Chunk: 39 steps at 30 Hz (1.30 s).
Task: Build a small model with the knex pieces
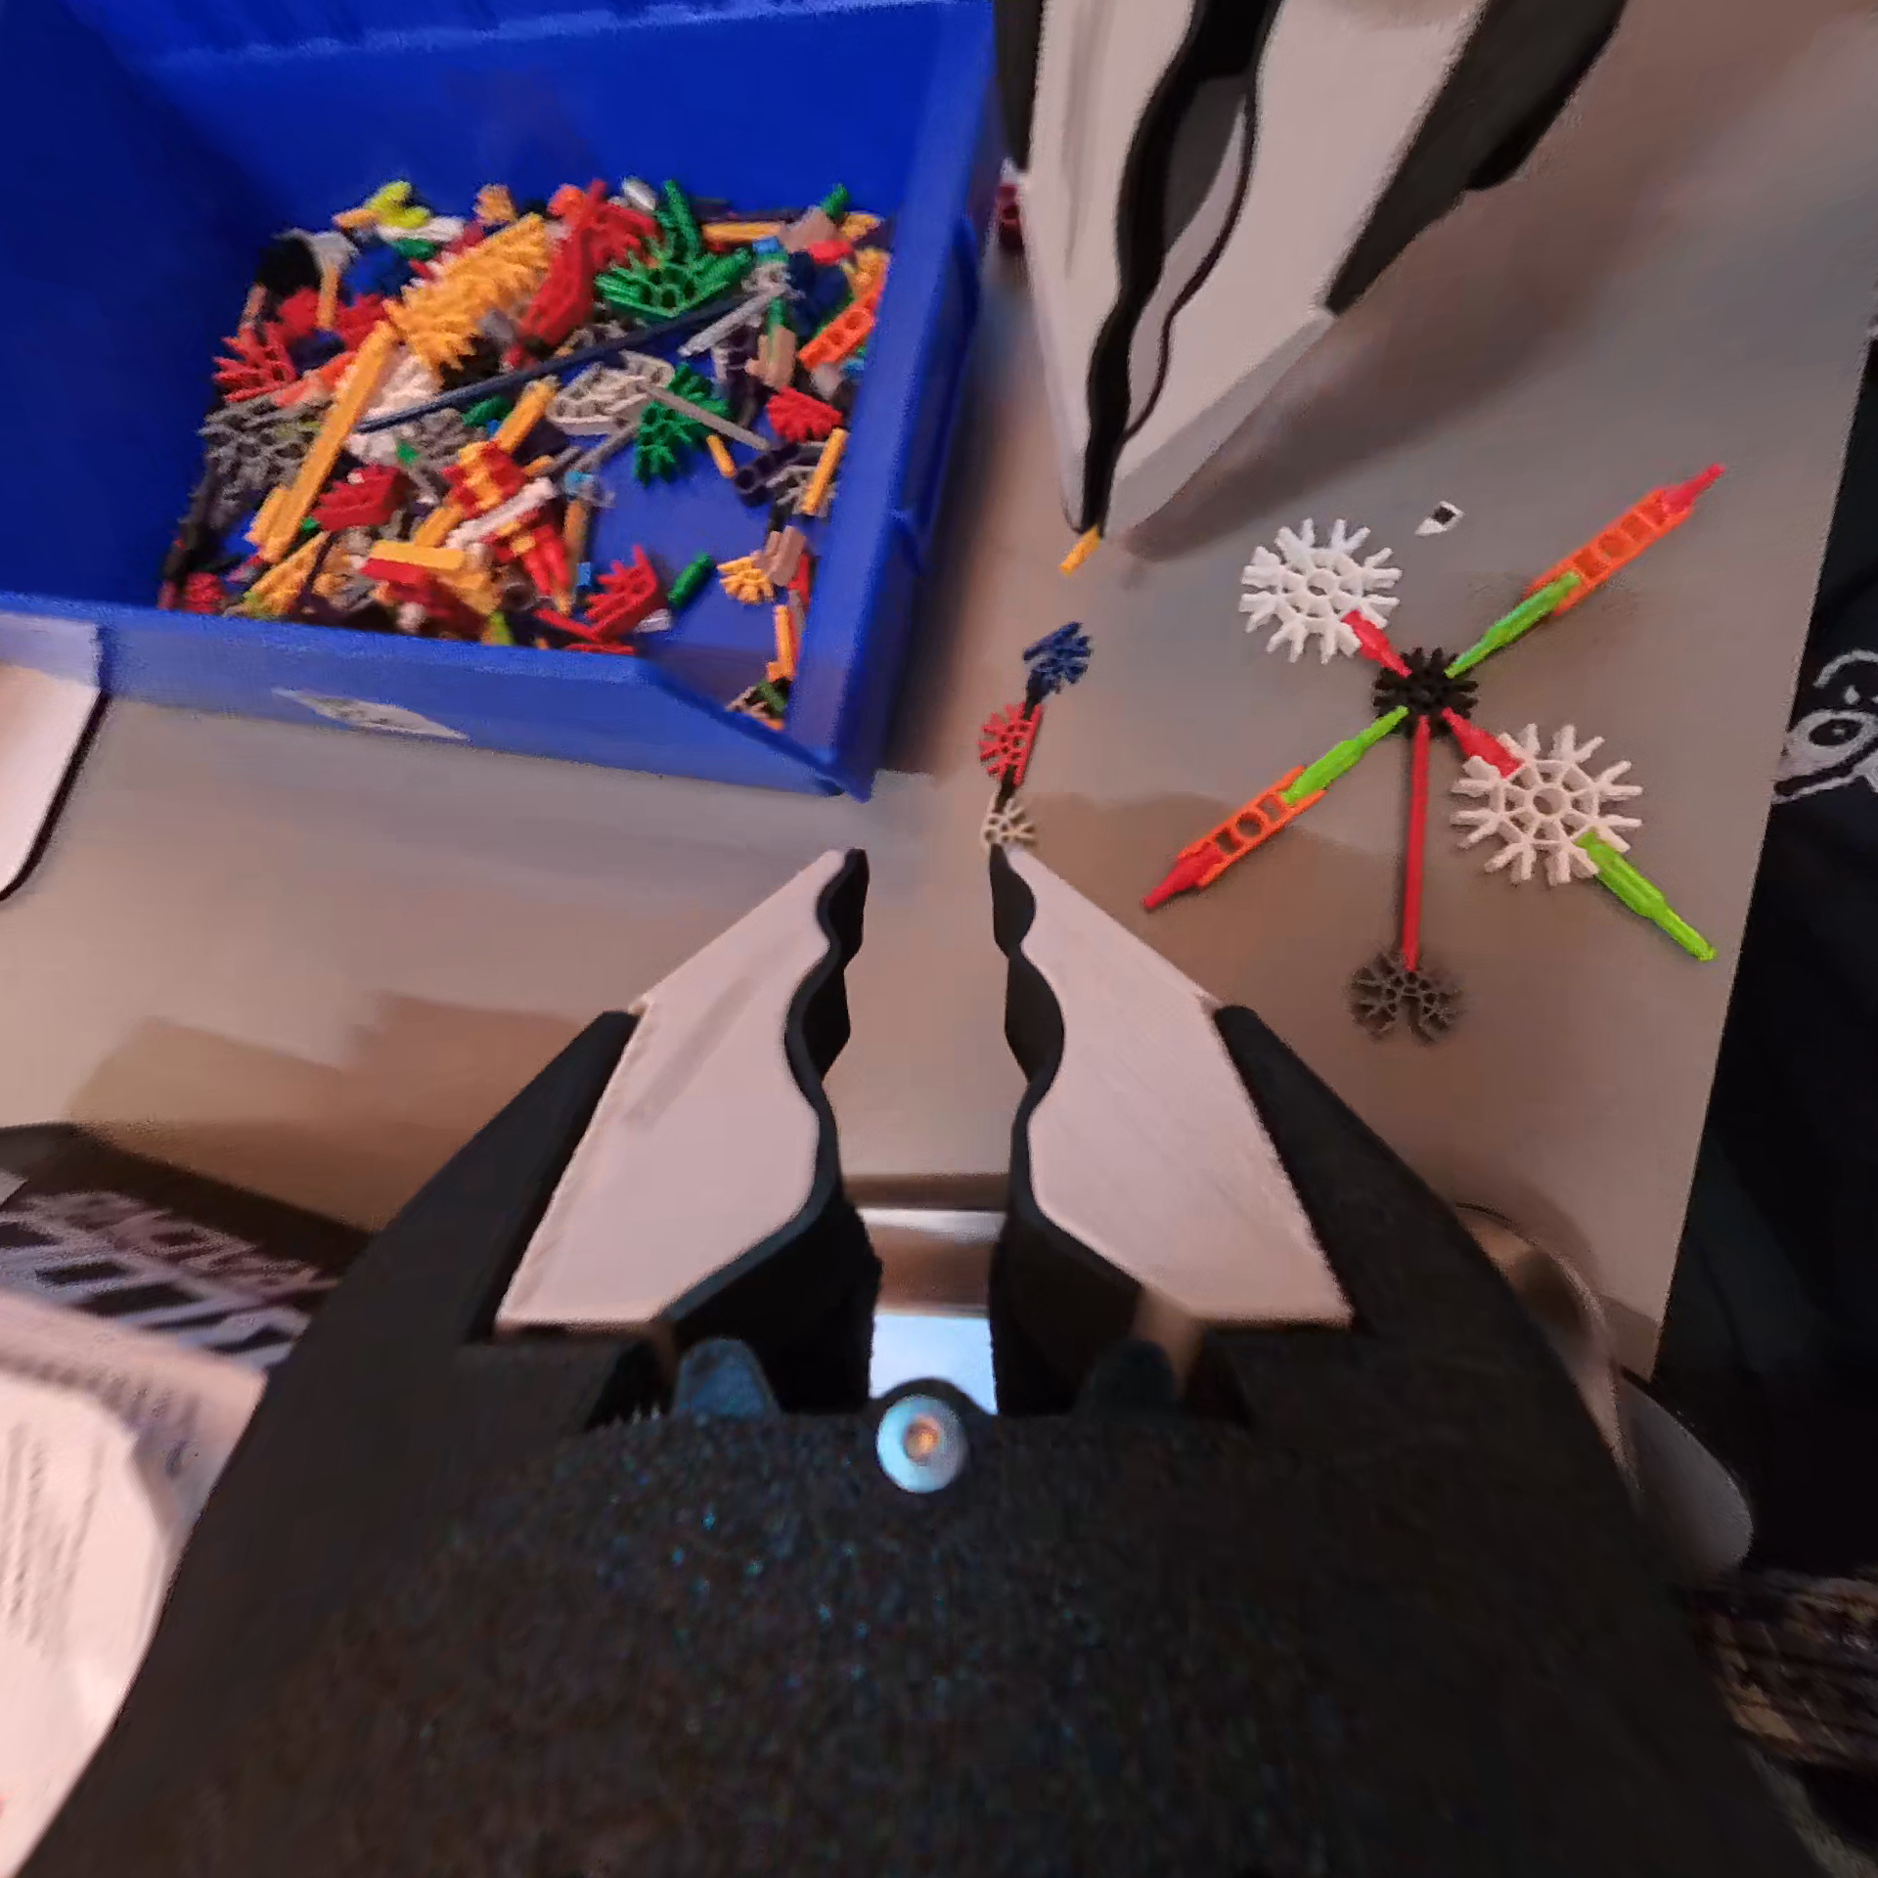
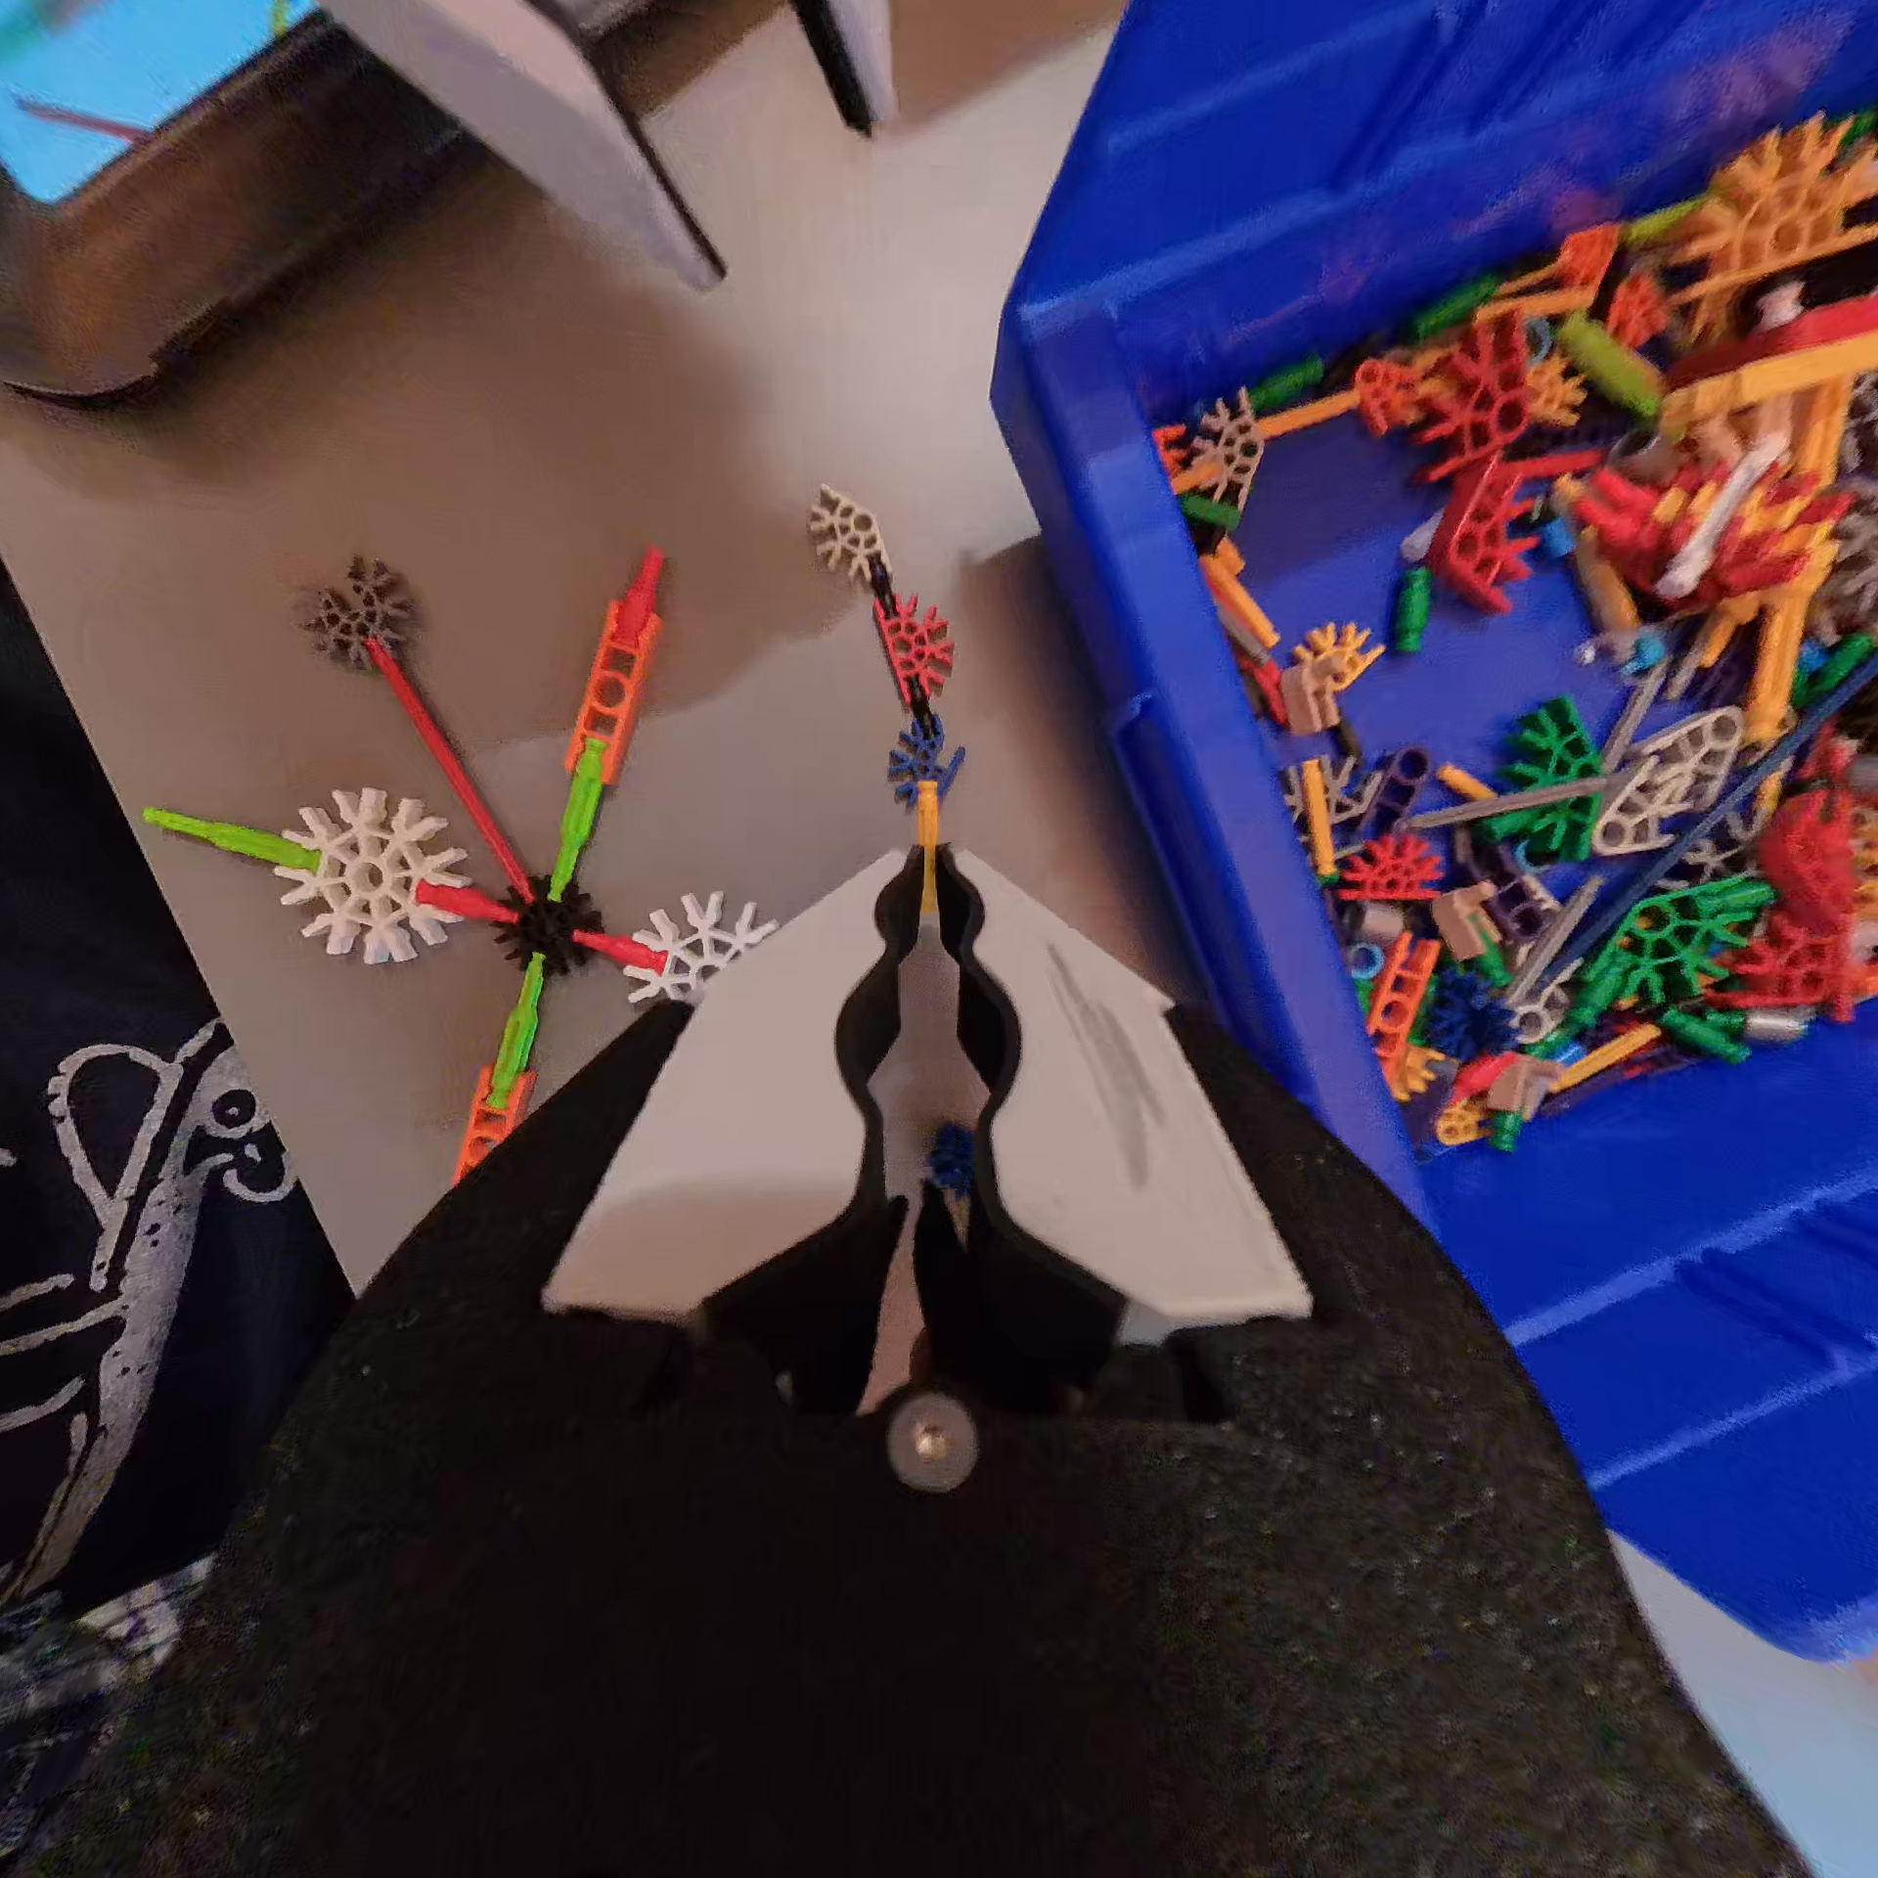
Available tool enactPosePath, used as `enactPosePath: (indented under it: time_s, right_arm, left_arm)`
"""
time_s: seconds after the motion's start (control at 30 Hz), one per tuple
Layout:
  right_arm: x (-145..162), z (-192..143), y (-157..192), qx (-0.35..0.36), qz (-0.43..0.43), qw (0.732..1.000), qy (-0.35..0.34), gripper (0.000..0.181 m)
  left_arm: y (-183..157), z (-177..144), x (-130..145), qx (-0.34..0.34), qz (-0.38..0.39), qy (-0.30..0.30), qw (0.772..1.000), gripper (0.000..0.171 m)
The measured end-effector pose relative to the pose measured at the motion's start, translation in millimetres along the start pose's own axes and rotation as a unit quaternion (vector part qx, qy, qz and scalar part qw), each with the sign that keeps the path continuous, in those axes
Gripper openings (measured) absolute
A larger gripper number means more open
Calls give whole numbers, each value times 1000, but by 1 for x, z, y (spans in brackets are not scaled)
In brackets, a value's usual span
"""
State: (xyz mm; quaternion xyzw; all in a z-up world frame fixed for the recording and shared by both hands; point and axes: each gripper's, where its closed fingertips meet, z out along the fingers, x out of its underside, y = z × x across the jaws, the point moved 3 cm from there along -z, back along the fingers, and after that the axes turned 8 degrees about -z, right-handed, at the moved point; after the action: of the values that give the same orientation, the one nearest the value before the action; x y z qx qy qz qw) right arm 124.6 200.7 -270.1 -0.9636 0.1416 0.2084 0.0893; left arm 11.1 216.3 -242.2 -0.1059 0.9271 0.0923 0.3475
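Note:
My left gripper (image 1: 925, 864) is open and empty, low over the grey table, its right fingertip just short of a beige connector (image 1: 1008, 823). That connector ends a short chain with a red connector (image 1: 1011, 737) and a blue connector (image 1: 1057, 655). My right gripper (image 2: 927, 864) is shut on a yellow rod (image 2: 927, 818) whose tip is at the chain's blue connector (image 2: 923, 762); the red (image 2: 915, 650) and beige (image 2: 849, 528) connectors lie beyond. The right gripper (image 1: 1087, 523) with its rod (image 1: 1079, 552) also shows in the left wrist view.
A blue bin (image 1: 894, 508) (image 2: 1118, 610) full of mixed building pieces stands beside the chain. A flat star assembly with a black hub (image 1: 1425, 691) (image 2: 547, 927), white snowflake connectors and red, green and orange rods lies on the table. A person's dark printed shirt (image 1: 1819, 915) is at the table edge. Left tips to right tips: about 10 centimetres.

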Motion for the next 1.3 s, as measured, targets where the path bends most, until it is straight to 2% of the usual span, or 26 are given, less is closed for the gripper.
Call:
enactPosePath:
  time_s: [0.13, 0.37, 0.67, 0.73, 1.0, 1.3]
  right_arm:
    - [10, 12, 6, -12, 12, 1000, 12, 2]
    - [14, 24, 6, -4, 18, 999, 28, 2]
    - [14, 25, 2, -3, 34, 999, 18, 2]
    - [14, 24, 1, 0, 35, 999, 19, 2]
    - [19, 18, 1, 3, 41, 999, 19, 2]
    - [20, 22, 2, 3, 43, 999, 27, 2]
  left_arm:
    - [-13, 18, 8, 23, 17, 34, 999, 23]
    - [-20, 39, 23, 54, 1, 75, 996, 26]
    - [-34, 47, 27, 91, 7, 106, 990, 28]
    - [-46, 45, 24, 130, 0, 101, 986, 27]
    - [-40, 45, 12, 87, 38, 89, 992, 26]
    - [-41, 55, 14, 93, 57, 107, 988, 25]
